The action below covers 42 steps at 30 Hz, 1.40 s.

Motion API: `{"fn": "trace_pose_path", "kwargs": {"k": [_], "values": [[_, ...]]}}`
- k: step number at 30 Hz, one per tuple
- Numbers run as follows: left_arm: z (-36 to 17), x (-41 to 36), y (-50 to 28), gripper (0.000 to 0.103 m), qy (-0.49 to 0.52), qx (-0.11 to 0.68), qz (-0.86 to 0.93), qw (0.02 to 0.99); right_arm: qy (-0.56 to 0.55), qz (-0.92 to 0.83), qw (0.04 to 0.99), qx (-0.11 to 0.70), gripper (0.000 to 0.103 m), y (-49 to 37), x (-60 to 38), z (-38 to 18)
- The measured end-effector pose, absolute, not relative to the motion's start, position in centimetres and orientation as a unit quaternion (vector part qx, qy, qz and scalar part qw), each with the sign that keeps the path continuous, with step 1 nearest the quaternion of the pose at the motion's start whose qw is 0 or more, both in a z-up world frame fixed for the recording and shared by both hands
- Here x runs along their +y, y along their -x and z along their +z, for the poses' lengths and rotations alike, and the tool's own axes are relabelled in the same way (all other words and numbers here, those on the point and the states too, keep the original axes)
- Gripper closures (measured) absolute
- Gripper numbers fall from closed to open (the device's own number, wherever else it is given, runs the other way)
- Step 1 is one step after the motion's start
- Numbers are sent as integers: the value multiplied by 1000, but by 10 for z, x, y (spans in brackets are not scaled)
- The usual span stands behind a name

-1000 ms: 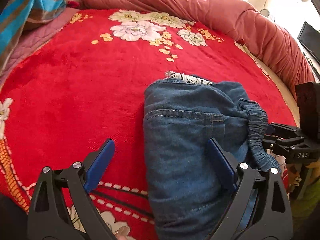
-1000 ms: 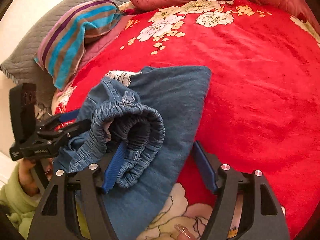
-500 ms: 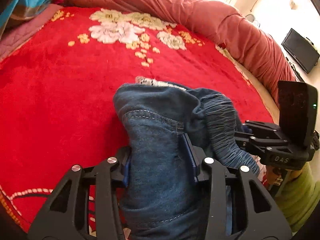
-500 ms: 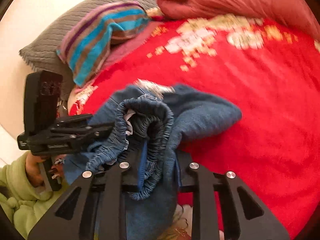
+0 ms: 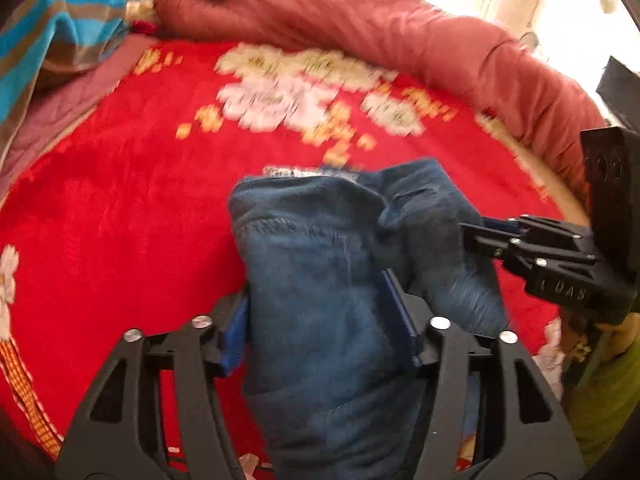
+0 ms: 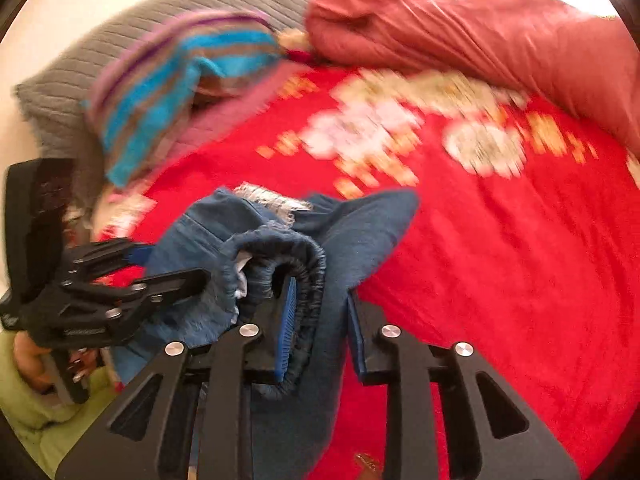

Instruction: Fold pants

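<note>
We see the jeans (image 5: 320,264) bunched up on the red blanket (image 5: 120,208), near its close edge, with the flower print beyond them. A bit of white lace (image 6: 272,196) peeks out at their far end.

Our left gripper (image 5: 320,320) straddles a thick fold of denim. Its blue pads (image 5: 234,332) sit against both sides of the roll, and the jaws are opening. The cloth fills the whole gap between them, so we read it as a grip on the jeans.

Our right gripper (image 6: 320,320) has the elastic waistband (image 6: 304,264) and a layer of denim between its pads. Its jaws stand narrower than the left ones and are opening too. The left pad presses on the gathered band; on the right side we cannot tell whether the pad touches the cloth.

Each gripper shows in the other's view, one at either side of the bundle, both touching it. A hand (image 6: 28,364) with a green sleeve (image 6: 24,412) holds the left gripper.

A striped pillow (image 6: 168,92) and a pink quilt (image 5: 400,32) lie well beyond the jeans.
</note>
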<state>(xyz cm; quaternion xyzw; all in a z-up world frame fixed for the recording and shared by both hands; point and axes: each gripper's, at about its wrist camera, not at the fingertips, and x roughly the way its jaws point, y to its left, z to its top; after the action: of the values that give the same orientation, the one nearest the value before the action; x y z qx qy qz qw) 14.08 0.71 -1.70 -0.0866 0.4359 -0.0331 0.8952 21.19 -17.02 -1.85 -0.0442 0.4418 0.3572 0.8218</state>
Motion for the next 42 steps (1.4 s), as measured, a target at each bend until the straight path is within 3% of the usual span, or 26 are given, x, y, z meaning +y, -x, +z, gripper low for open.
{"fn": "trace_pose_path", "kwargs": {"k": [2,6,10,12,14,19,27,42], "values": [[-29,13,-142,42,96,446,-32,889,40,331,820,465,57,-217,-177,-32],[-34,16,-139,36,101,446,-31,889,36,321,819,475,58,-217,-178,-37],[-23,14,-132,31,97,436,-27,894,76,304,838,447,51,-201,-171,-23],[-13,15,-125,27,99,424,-28,900,76,302,850,424,40,-191,-177,-10],[-1,14,-117,22,94,411,-25,906,62,309,858,405,19,-183,-185,4],[34,13,-90,10,95,376,-14,922,46,326,882,338,7,-143,-206,47],[59,-2,-42,10,80,354,1,932,53,316,899,298,5,-95,-222,74],[25,-9,0,10,102,402,11,910,65,280,879,380,5,-62,-223,36]]}}
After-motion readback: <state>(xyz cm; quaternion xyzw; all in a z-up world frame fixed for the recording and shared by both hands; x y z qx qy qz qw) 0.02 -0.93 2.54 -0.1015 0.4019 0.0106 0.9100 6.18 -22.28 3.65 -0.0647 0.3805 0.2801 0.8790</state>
